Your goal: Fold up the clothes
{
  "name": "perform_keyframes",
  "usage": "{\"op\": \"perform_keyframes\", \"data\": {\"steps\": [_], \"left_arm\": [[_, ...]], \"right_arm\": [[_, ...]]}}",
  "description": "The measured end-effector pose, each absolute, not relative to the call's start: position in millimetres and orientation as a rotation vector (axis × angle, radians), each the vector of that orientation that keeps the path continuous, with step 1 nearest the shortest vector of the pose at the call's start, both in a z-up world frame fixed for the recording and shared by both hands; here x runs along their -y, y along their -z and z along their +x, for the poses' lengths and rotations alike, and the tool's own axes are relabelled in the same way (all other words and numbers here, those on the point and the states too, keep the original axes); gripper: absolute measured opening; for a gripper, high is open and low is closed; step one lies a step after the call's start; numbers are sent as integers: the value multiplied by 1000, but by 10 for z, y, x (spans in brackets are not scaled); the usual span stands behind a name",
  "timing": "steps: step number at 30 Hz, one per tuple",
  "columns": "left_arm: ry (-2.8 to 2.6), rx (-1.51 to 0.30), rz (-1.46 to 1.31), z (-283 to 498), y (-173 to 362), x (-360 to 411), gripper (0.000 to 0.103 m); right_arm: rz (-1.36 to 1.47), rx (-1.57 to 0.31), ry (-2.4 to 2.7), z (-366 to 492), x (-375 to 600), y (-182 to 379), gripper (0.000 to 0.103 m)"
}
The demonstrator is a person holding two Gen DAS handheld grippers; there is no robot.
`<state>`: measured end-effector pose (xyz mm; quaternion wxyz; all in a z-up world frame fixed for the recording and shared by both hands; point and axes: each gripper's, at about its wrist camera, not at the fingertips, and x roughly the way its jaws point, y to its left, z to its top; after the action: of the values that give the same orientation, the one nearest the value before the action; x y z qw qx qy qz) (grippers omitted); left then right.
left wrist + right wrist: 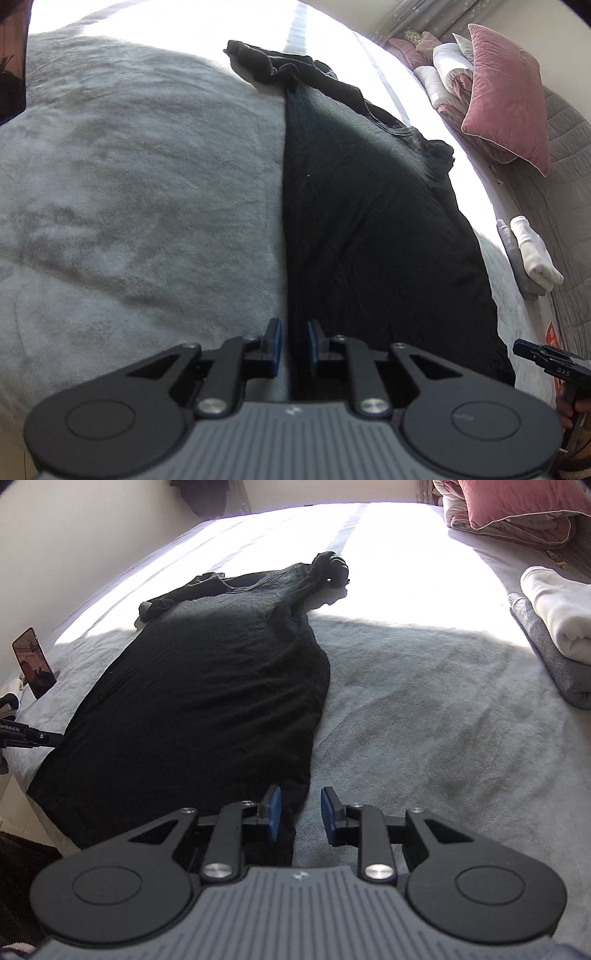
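Along the near edge of the grey fleece bed cover lies your long black knit garment, flat, sleeves bunched toward the sunlit far side. Your left gripper straddles its left edge, jaws slightly parted. Your right gripper is released over its right hem corner. Folded white and grey clothes sit at the right edge.

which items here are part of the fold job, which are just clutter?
Job:
black garment, spread on the bed
left tool, at its near hem
right tool, open at the other near corner

Lying about:
pink pillow
white roll on grey cloth
phone
grey blanket underneath
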<state>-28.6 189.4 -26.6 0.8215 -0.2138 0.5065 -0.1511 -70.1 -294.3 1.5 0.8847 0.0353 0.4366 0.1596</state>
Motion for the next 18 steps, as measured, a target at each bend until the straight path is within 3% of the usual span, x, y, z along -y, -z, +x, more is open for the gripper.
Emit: {"op": "perform_keyframes", "data": {"steps": [7, 8, 9, 10, 11, 14, 18], "left_arm": [[405, -1138, -349, -429, 281, -1768, 26], [408, -1138, -326, -450, 279, -1747, 13], [412, -1125, -285, -483, 245, -1718, 0], [417, -1105, -237, -522, 197, -1685, 1], [421, -1085, -189, -561, 150, -1651, 1], [453, -1038, -119, -656, 31, -1635, 1], [435, -1110, -98, -592, 212, -1641, 1]], "right_arm": [[-112, -980, -437, -929, 2650, 75, 37], [-150, -988, -430, -949, 2615, 99, 34], [-187, -996, -424, -968, 2581, 123, 25], [-225, -1004, -417, -988, 2547, 147, 19], [-263, -1011, -410, -1008, 2512, 170, 1], [-302, -1023, -401, -1044, 2536, 123, 1], [-265, -1070, -402, -978, 2695, 163, 2]]}}
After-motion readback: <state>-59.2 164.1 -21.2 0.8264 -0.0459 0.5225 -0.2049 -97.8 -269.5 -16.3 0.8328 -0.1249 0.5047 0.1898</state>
